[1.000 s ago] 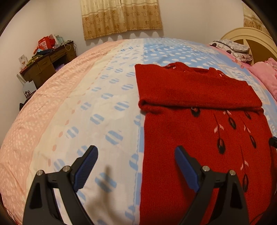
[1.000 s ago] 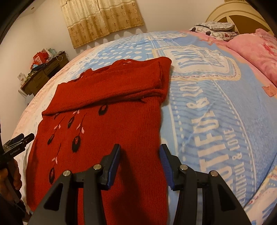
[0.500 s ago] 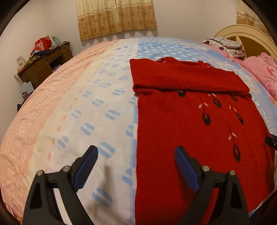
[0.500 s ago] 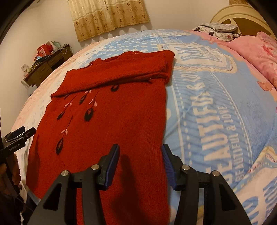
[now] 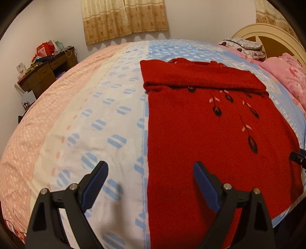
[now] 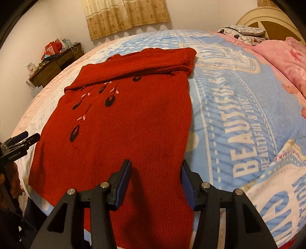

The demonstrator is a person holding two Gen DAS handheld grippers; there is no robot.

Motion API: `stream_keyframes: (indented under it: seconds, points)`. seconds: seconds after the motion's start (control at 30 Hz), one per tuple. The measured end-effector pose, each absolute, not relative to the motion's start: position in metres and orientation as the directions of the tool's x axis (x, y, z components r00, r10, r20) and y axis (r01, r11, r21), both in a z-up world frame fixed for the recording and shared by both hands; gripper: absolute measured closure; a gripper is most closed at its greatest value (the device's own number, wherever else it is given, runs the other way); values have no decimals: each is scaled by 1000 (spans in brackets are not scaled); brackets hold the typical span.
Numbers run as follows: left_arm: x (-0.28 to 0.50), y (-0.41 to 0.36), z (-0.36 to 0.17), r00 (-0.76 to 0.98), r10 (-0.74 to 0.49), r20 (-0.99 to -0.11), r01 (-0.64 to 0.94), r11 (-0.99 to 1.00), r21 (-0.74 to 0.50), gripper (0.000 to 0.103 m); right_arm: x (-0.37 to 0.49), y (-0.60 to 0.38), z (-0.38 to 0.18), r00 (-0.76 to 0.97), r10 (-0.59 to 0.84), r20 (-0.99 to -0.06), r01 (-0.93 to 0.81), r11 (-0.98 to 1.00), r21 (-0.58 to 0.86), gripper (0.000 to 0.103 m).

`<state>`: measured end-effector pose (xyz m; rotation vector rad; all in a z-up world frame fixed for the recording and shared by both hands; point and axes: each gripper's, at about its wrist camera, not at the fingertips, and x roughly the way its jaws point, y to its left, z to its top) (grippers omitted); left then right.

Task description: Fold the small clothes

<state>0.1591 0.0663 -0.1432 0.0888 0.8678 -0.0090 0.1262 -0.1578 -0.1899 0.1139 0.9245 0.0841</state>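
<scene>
A wide bed (image 5: pixel 80 122) fills the room below a curtained window (image 5: pixel 124 17), its cover pink and white at the left and blue with printed lettering at the right. One red sweater (image 5: pixel 210 138) lies flat on it, the top part folded down in a band across the chest, the hem reaching the bed's near edge. Bare cover stretches well clear to the left of the sweater's left edge and to the right of its right edge. One pink blanket (image 6: pixel 283 57) and one patterned pillow (image 6: pixel 242 32) sit by the headboard, well apart from the sweater. One cluttered wooden desk (image 5: pixel 45 76) stands against the far left wall. The left hand-held gripper (image 5: pixel 151 183) hovers open astride the sweater's left edge, nothing between its jaws. The right hand-held gripper (image 6: pixel 155 183) hovers part-open over the sweater's lower right edge, pressing on nothing.
</scene>
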Motion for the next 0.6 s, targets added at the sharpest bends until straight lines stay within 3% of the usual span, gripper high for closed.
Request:
stream_keyframes:
  seconds: [0.6]
  points:
    - [114, 74, -159, 609, 19, -793, 68, 995, 76, 10, 85, -145, -193, 569, 113, -814, -70, 994, 89, 50]
